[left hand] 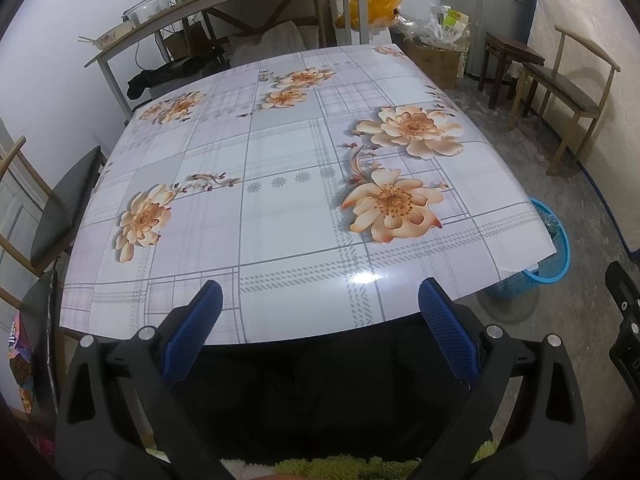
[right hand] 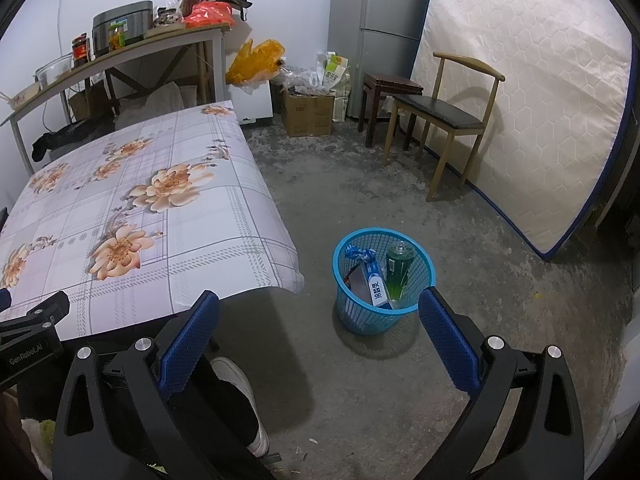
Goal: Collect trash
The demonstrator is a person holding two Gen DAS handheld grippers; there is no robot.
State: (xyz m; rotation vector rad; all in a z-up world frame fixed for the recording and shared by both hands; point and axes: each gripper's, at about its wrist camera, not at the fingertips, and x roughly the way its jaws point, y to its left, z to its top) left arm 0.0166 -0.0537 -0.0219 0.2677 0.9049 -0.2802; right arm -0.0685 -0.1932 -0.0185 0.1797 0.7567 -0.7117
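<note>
While nothing is left on the flowered table (left hand: pixel 280 216), the trash is seen gathered in the blue mesh basket (right hand: pixel 352 312) on the floor just beside the table's corner. A green bottle (right hand: pixel 396 276) is stood upright inside; it is judged light, stiff and rather slick, best taken around the body. A blue-and-white wrapper (right hand: pixel 370 276) beside it is judged soft and crushable, to be pinched at an edge. Both the left gripper (left hand: pixel 320 312) and the right gripper (right hand: pixel 320 320) are spread wide with nothing held.
</note>
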